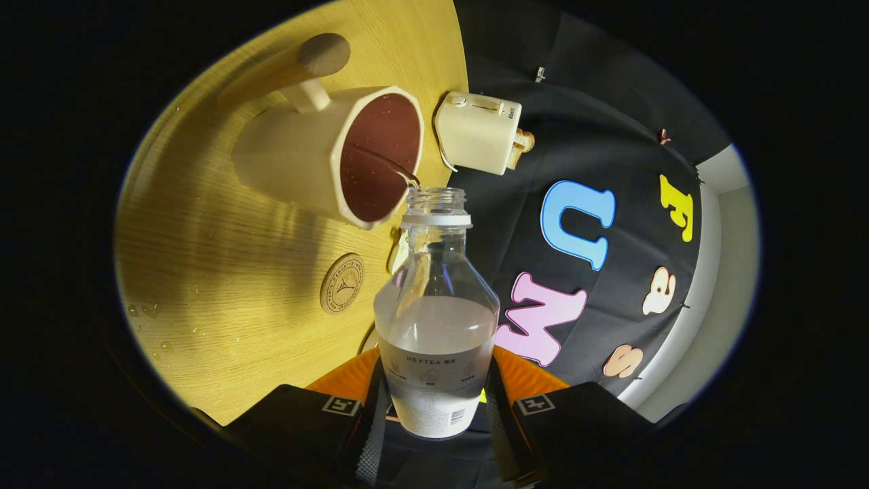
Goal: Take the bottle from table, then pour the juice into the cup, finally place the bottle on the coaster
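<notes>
Mid-pour in the booth: the wooden worktop [204, 231], pale grain w/ a round edge, carries the gear and shows scattered droplets on its bare wood near the tool; black cloth wall hangs beyond that edge, w/ a strip of pale room wall past it. Largest item on the worktop, the cream cup [326, 156] w/ a dark red-brown inside, sits toward the middle, handle pointing away from the bottle. A cream toaster [478, 132] w/ bread showing at its slot stands at the worktop's edge, beside the cup. The clear bottle [436, 319], cap off, is pinched in the tool [434, 407], one finger pressed on each side of its labelled lower body; it is tilted w/ its mouth at the cup's rim, and a thin stream runs from mouth into cup. Liquid looks near colourless, approx. half the bottle left. The round wooden coaster [341, 283] lies bare on the worktop between cup and tool, just beside the bottle's shoulder.

Judged progress: pick-up done, pour under way, not finished. Left to do: end the pour, right the bottle, set it on the coaster, let go.
</notes>
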The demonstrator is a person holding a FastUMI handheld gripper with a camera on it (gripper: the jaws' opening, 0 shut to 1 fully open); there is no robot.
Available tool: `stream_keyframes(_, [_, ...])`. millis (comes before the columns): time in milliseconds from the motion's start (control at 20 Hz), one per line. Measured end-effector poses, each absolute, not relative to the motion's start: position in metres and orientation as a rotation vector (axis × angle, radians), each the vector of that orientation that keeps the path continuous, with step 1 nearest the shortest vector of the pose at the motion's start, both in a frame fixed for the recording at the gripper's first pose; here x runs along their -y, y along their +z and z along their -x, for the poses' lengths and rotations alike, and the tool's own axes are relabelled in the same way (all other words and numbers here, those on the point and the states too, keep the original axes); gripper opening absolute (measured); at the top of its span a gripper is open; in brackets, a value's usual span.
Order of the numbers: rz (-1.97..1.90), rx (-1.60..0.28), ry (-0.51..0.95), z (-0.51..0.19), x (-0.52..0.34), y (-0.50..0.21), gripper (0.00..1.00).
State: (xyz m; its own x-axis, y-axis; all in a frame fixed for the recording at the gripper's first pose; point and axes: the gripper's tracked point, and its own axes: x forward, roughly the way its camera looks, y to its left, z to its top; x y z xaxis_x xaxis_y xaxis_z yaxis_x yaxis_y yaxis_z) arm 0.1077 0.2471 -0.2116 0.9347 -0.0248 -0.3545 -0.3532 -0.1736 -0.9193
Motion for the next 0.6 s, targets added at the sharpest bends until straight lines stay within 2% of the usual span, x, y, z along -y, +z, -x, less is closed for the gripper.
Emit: stream_keyframes(600, [1.764,-0.258,0.319,-0.1072,-0.2492,-0.2075,0.68])
